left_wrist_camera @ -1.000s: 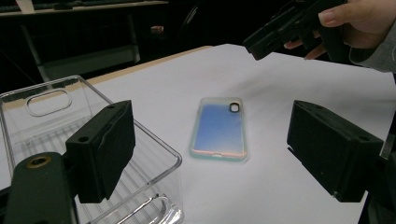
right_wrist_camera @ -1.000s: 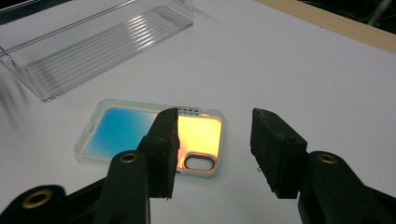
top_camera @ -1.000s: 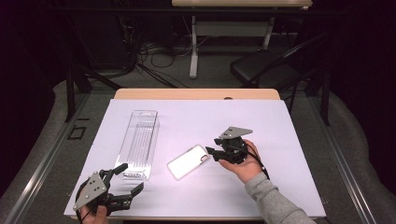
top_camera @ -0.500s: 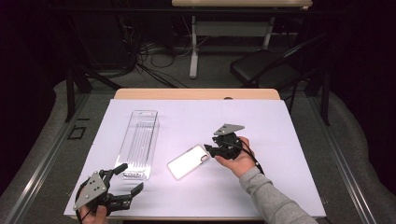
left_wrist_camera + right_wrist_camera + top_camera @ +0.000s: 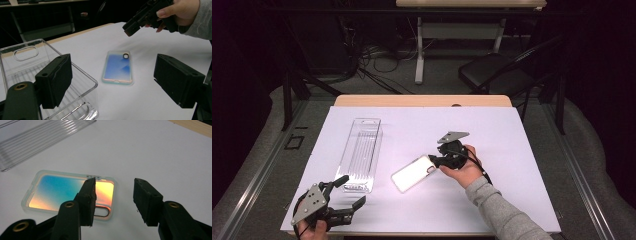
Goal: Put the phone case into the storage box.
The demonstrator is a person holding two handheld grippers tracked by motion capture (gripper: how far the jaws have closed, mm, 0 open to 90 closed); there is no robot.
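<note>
Over the camera end of the phone case hangs my right gripper, jaws partly open with nothing between them; in the right gripper view one jaw overlaps the case's corner, but whether it touches I cannot tell. That case lies flat on the white table cover, just right of the clear plastic bin and apart from it, its back shimmering blue to orange. Down at the near left corner my left gripper has its jaws spread wide and empty, one beside the bin's near end.
</note>
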